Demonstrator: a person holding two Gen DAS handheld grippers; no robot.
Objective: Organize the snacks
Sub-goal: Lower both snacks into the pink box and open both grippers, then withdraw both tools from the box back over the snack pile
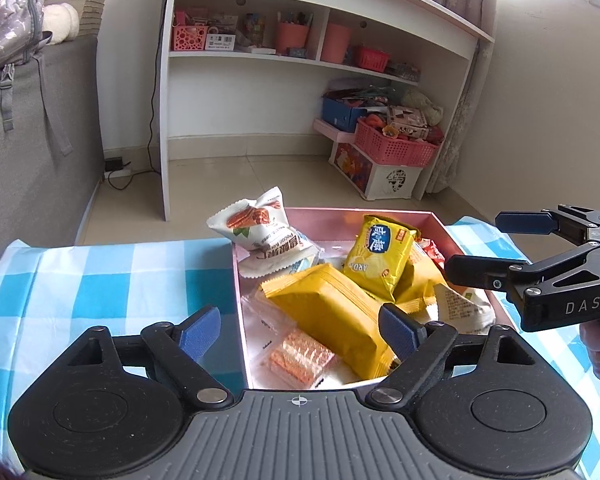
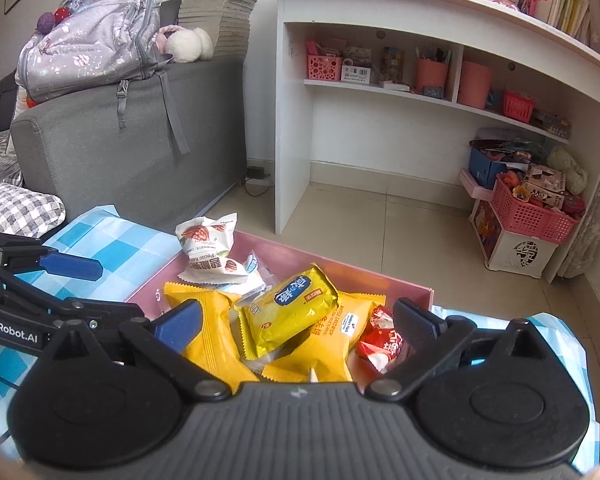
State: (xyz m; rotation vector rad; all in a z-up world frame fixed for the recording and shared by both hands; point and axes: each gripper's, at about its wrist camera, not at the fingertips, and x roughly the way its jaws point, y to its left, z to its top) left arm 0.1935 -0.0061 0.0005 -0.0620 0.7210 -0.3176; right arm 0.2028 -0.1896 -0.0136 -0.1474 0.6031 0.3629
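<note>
A bench under a blue-and-white checked cloth [image 1: 100,280] carries a shallow pink box [image 1: 238,300] that holds all the snacks in a loose heap, none left on the cloth in either view. Both tools hover over the box with their fingers spread wide and nothing between them: the left tool [image 1: 300,330] above the near corner, the right tool [image 2: 298,322] above the middle of the pile. The biggest item is a plain yellow pouch [image 1: 332,316] lying slantwise; it looks puffed with air, so it should be light and soft, and its slick film will probably slide unless pinched across the flat crimped end seam. A white pecan pack [image 1: 260,226] leans on the far rim, half out of the box, and looks likely to tip out; its gathered top is the surest hold. A smaller yellow biscuit pack [image 1: 380,258] rests on top of the others and is free to lift by its edges, though hard squeezing would likely crush what is inside. Smallest are the clear-wrapped wafers [image 1: 300,354] in the near corner and a red-and-white candy wrapper [image 2: 380,336], both thin, slippery and best taken by the seams.
</note>
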